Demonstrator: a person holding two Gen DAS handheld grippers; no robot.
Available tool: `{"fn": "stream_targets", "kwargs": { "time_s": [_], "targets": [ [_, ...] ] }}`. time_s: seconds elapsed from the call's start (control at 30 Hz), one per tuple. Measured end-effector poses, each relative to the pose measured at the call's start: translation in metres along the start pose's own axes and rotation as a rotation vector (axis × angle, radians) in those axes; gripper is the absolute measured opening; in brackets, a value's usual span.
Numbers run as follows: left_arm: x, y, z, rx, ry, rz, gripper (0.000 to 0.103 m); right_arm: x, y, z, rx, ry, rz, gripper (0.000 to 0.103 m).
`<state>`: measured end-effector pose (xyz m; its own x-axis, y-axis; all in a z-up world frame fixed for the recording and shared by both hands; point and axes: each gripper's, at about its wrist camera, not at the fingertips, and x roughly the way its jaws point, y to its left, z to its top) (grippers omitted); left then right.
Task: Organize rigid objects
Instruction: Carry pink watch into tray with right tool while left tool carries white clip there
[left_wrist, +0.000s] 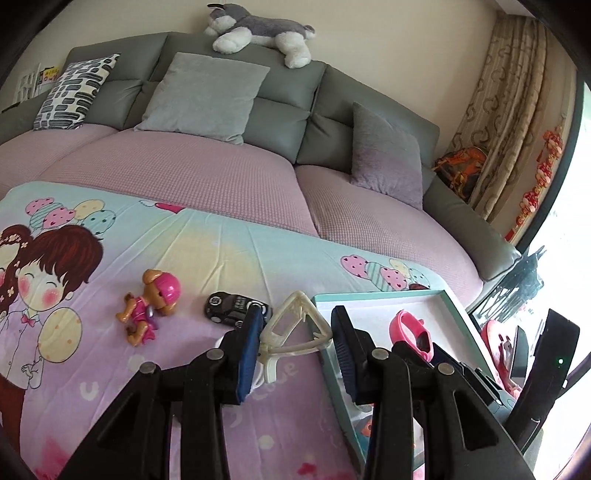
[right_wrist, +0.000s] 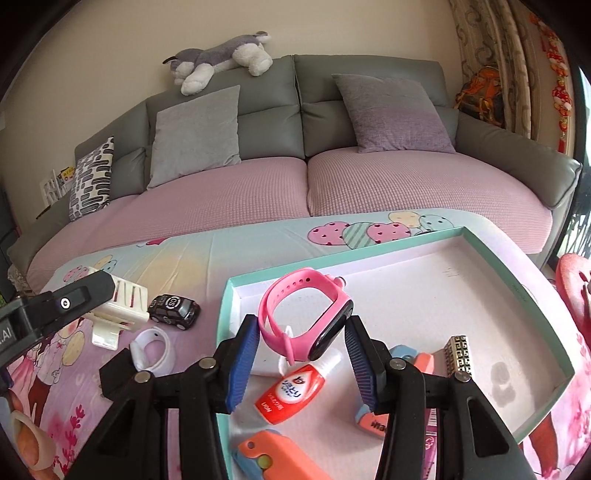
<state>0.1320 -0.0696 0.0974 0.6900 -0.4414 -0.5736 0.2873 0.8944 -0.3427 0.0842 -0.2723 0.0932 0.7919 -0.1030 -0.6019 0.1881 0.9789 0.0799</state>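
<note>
A teal-rimmed box (right_wrist: 406, 236) sits on the cartoon-print cloth. My right gripper (right_wrist: 301, 332) is above it, jaws open around a pink smartwatch (right_wrist: 306, 314) that touches the right pad; whether it is clamped is unclear. In the box lie a red-white glue bottle (right_wrist: 291, 391), an orange item (right_wrist: 280, 458) and erasers (right_wrist: 417, 360). My left gripper (left_wrist: 297, 328) is open around a cream plastic frame piece (left_wrist: 291, 325), just left of the box (left_wrist: 373, 295). A black toy car (left_wrist: 231, 308) and a pink puppy figure (left_wrist: 151, 302) lie to its left.
A grey sofa (left_wrist: 280, 110) with pink seat covers, cushions and a plush dog (left_wrist: 255, 33) stands behind the cloth. A white ring-shaped item (right_wrist: 153, 350) lies left of the box. Curtains (left_wrist: 517, 110) and a window are at the right.
</note>
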Motion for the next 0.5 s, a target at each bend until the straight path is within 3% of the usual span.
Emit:
{"fn": "stream_targets", "kwargs": {
  "time_s": [0.5],
  "targets": [
    [0.052, -0.090, -0.031, 0.190, 0.108, -0.111, 0.040, -0.009, -0.086, -0.002, 0.173, -0.001, -0.153, 0.051]
  ]
}}
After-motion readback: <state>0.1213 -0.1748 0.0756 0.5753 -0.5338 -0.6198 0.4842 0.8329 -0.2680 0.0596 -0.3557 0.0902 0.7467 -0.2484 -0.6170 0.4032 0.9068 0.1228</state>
